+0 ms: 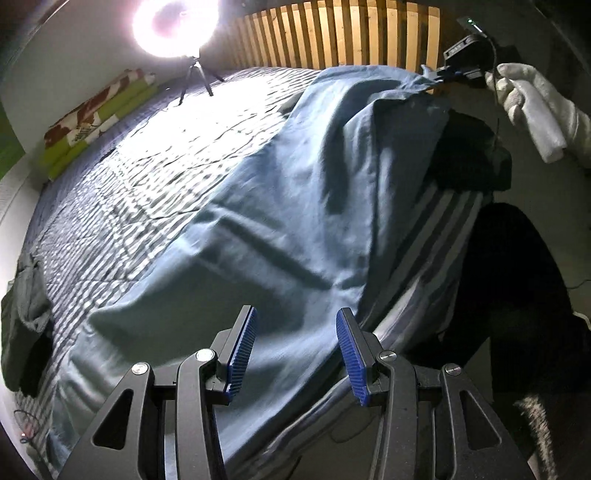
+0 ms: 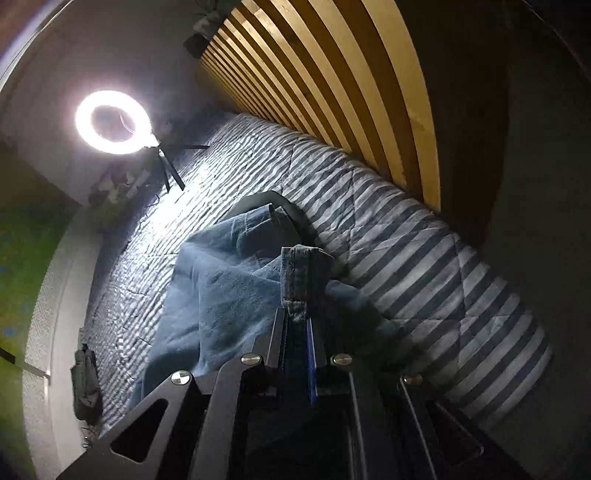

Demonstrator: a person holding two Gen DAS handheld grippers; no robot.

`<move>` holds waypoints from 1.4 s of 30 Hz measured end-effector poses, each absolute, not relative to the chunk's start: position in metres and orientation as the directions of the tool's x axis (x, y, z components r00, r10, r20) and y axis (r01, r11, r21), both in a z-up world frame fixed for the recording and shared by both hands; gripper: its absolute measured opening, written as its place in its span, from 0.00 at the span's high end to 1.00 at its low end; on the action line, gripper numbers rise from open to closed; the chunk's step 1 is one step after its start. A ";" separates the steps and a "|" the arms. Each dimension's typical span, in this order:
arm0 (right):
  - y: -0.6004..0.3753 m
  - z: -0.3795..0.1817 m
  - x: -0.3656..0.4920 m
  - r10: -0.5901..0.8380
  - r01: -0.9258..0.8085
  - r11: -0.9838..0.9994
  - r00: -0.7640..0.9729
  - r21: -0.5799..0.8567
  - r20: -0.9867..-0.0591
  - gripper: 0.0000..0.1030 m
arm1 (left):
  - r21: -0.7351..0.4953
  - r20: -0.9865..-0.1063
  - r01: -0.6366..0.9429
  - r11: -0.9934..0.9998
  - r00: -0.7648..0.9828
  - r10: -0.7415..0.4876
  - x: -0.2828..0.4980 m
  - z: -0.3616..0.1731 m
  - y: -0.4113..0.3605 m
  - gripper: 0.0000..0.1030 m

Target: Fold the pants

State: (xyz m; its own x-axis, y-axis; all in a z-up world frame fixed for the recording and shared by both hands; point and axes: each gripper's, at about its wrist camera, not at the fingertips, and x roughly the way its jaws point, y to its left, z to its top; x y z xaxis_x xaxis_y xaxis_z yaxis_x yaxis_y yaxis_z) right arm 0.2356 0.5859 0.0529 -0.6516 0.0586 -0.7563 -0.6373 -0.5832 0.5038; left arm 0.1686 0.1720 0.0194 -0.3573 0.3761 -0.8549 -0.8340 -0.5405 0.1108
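From the left wrist view, the left hand-held gripper [image 1: 295,350] hangs over the pants [image 1: 280,206] with its blue pads [image 1: 242,350] standing apart and nothing pinched between them; the pale blue denim lies spread over the striped quilt [image 1: 147,177] of the bed, one edge lifted toward the far right; there the right hand-held gripper [image 1: 437,75] grips that raised edge, carried by a white-gloved hand [image 1: 524,99]; only this view shows that glove and the holder's dark clothing [image 1: 517,280] at the right; a dark garment [image 1: 472,151] lies under the lifted denim near the bed's right edge; a ring light [image 1: 175,26] on a small tripod glares at the far left; a green and red patterned roll [image 1: 92,114] lies along the left wall; a dark green cloth [image 1: 22,325] is bunched at the near left; a slatted wooden headboard [image 1: 351,33] runs across the far side.

From the right wrist view, the right hand-held gripper [image 2: 295,325] is clenched on a seamed hem of the pants [image 2: 221,291], the stitched fold standing up between its pads; the rest of the denim trails down onto the striped quilt [image 2: 424,266]; this view alone shows the hem's stitching; the ring light [image 2: 112,122] stands at the far left, the headboard [image 2: 332,74] slants across the far right, and the dark green cloth [image 2: 86,384] lies at the near left.
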 end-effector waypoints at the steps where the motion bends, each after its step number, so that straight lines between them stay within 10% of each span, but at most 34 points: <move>1: 0.586 0.058 0.234 0.058 -0.628 -0.590 -0.660 0.508 -0.749 0.92 | 0.104 -0.854 -0.836 -0.538 -0.352 0.383 0.169 0.020 0.176 0.53; 29: 0.572 0.180 0.182 0.063 -0.491 -0.734 -0.737 0.468 -0.673 0.92 | 0.163 -0.770 -0.873 -0.459 -0.403 0.494 0.143 0.025 0.380 0.52; 32: 0.568 0.184 0.181 0.074 -0.490 -0.749 -0.731 0.446 -0.678 0.92 | 0.122 -0.773 -0.872 -0.474 -0.383 0.506 0.133 0.026 0.375 0.91; 42: 0.569 0.167 0.237 0.104 -0.504 -0.727 -0.753 0.466 -0.650 0.92 | 0.150 -0.744 -0.901 -0.406 -0.373 0.554 0.152 0.043 0.357 0.97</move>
State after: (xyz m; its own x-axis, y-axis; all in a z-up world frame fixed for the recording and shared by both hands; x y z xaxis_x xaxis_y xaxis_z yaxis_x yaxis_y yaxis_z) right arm 0.2367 0.5688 0.1674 -0.7528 0.1043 -0.6499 -0.5035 -0.7273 0.4664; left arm 0.1525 0.3566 0.0426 -0.3733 0.5545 -0.7438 -0.9015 -0.4061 0.1498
